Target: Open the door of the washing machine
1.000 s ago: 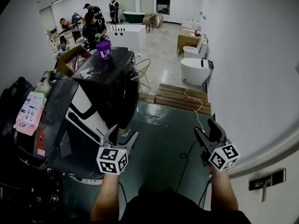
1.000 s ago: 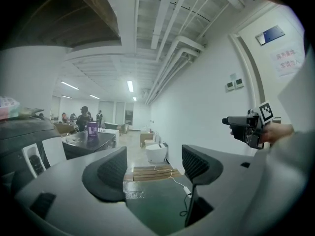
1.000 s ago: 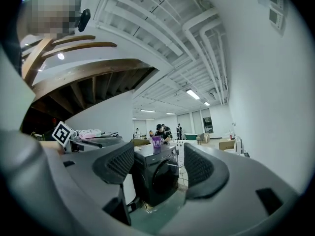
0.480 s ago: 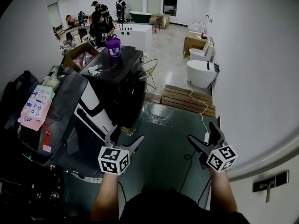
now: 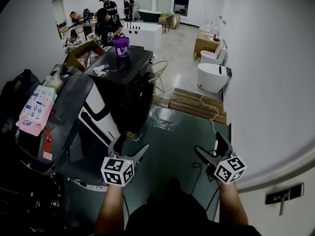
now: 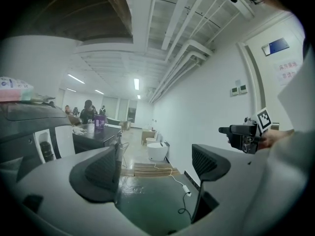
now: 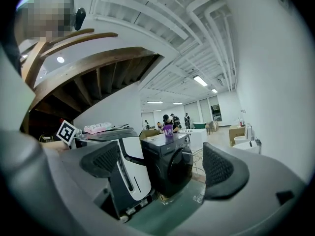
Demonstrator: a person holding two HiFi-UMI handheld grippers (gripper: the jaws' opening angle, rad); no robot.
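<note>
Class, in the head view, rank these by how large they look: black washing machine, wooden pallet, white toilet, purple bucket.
1. black washing machine
2. wooden pallet and white toilet: they look about alike, so I will not separate them
3. purple bucket, though it stands farther off

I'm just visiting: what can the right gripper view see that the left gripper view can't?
Only the right gripper view shows the front of the black washing machine, with its round door shut, and the white appliance standing beside it.

Only the left gripper view shows the white cable trailing over the green floor, and the wooden pallet beyond it.

Both show the purple bucket on top of the machine, the people working far behind it, and the ceiling lights.
</note>
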